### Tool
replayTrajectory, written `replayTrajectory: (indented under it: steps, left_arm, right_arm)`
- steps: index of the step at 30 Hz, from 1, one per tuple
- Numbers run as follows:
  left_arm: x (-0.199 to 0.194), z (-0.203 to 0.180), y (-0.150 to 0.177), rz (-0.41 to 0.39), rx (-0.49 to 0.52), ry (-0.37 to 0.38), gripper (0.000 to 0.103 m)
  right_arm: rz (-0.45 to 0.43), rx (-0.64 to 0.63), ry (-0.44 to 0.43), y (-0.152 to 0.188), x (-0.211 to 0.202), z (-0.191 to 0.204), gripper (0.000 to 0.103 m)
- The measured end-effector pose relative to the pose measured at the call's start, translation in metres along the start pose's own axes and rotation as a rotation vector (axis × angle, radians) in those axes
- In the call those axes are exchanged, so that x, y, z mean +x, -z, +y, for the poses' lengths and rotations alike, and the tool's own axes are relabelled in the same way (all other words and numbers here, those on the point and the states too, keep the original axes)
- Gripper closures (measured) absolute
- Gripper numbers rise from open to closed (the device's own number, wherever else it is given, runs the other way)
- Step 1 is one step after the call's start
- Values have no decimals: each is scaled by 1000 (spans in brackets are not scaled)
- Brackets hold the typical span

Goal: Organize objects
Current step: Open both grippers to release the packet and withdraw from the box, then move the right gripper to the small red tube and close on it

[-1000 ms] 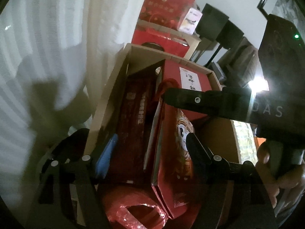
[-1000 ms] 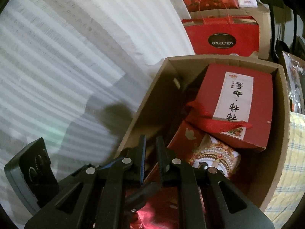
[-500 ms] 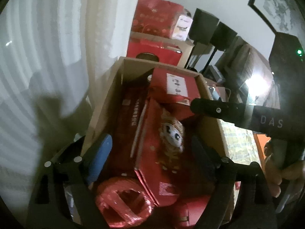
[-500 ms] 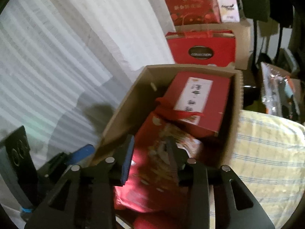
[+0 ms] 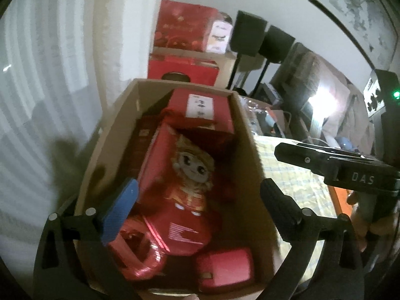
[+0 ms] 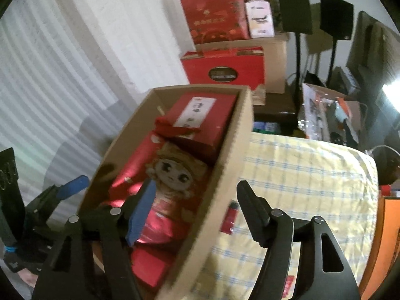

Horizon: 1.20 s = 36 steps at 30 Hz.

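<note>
A cardboard box [image 5: 113, 135] [image 6: 240, 135] holds red packages. A long red pack with a cartoon doll [image 5: 182, 182] [image 6: 170, 182] lies on top in the middle. A red gift box with a white label [image 5: 202, 110] [image 6: 202, 115] sits at the far end. A red round tin [image 5: 136, 252] and a small red case [image 5: 225, 268] lie at the near end. My left gripper [image 5: 197, 195] is open above the box, empty. My right gripper [image 6: 195, 195] is open, its fingers either side of the box's right wall. The right gripper also shows in the left wrist view [image 5: 325, 160].
A yellow checked cloth [image 6: 300, 180] lies right of the box with a small red lighter [image 6: 231, 216] on it. Stacked red gift boxes [image 6: 222, 45] stand behind. White curtain [image 6: 62, 62] hangs at left. Black speakers [image 6: 315, 12] and clutter [image 6: 330, 110] fill the back right.
Both grippers pulled back and up out of the box. The right gripper went from shut to open and let go of the doll pack, which now lies flat in the box.
</note>
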<state>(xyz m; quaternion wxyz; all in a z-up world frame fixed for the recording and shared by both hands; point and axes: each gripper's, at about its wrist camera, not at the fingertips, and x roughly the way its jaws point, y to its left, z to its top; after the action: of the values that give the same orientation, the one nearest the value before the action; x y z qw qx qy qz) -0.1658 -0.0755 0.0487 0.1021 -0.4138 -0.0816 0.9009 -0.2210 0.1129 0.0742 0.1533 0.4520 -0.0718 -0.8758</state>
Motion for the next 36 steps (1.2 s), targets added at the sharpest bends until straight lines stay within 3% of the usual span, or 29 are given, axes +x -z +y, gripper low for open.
replayTrajectory:
  steps: [15,27,36]
  left_arm:
    - [-6,-53,23,0,70,59,4]
    - [3,-55,24,5,49,54,3]
    - [17,-44,21,23,39,31,3]
  right_arm:
    - [43,39,59,42,2,-51,33]
    - [125,70,53,58,50,-76,34]
    - [187,98,-5,55,98,-83,51]
